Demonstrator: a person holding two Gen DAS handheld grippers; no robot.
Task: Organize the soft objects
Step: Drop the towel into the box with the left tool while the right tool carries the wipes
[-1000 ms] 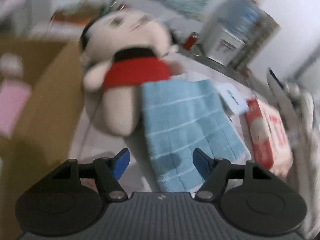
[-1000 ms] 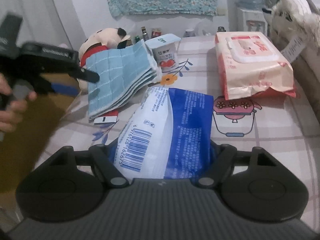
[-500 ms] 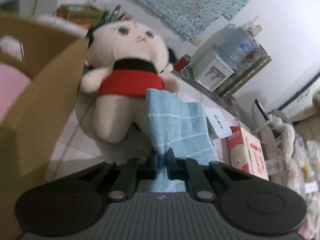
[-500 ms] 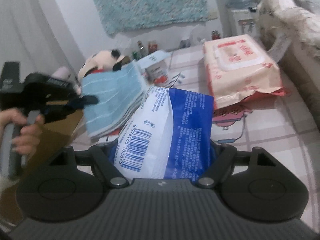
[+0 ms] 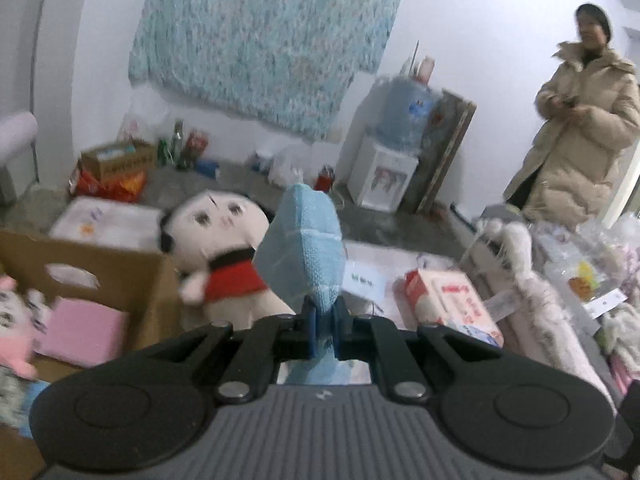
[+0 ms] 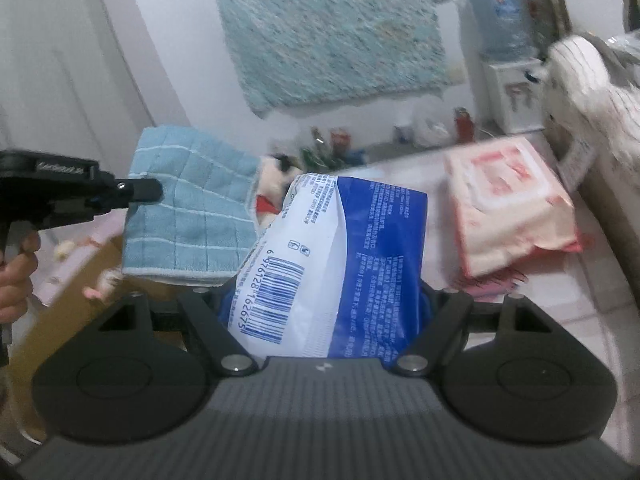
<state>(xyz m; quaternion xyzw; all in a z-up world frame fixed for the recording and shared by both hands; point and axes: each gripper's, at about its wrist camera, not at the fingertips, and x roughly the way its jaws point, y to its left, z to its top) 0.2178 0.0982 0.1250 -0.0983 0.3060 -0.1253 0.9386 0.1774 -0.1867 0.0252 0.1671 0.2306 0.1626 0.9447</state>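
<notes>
Each view rides just behind its own gripper's fingers, looking forward and slightly down across the table (image 6: pixel 568 300) toward the far wall's teal hanging (image 5: pixel 260 48); the right-wrist view sits to the right and takes in the left gripper (image 6: pixel 148 192) side-on. Both share the blue towel (image 5: pixel 304 256) – close up – the pink wipes pack (image 6: pixel 508 204) and the water dispenser (image 5: pixel 384 176).

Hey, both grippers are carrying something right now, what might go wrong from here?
1. The left gripper pinches only one edge of the folded blue towel; its layers may fan open or slip free.
2. The right gripper holds the blue and white pack by its end; the slick wrapper might slide out.
3. The cardboard box already holds items, so space looks tight.
</notes>
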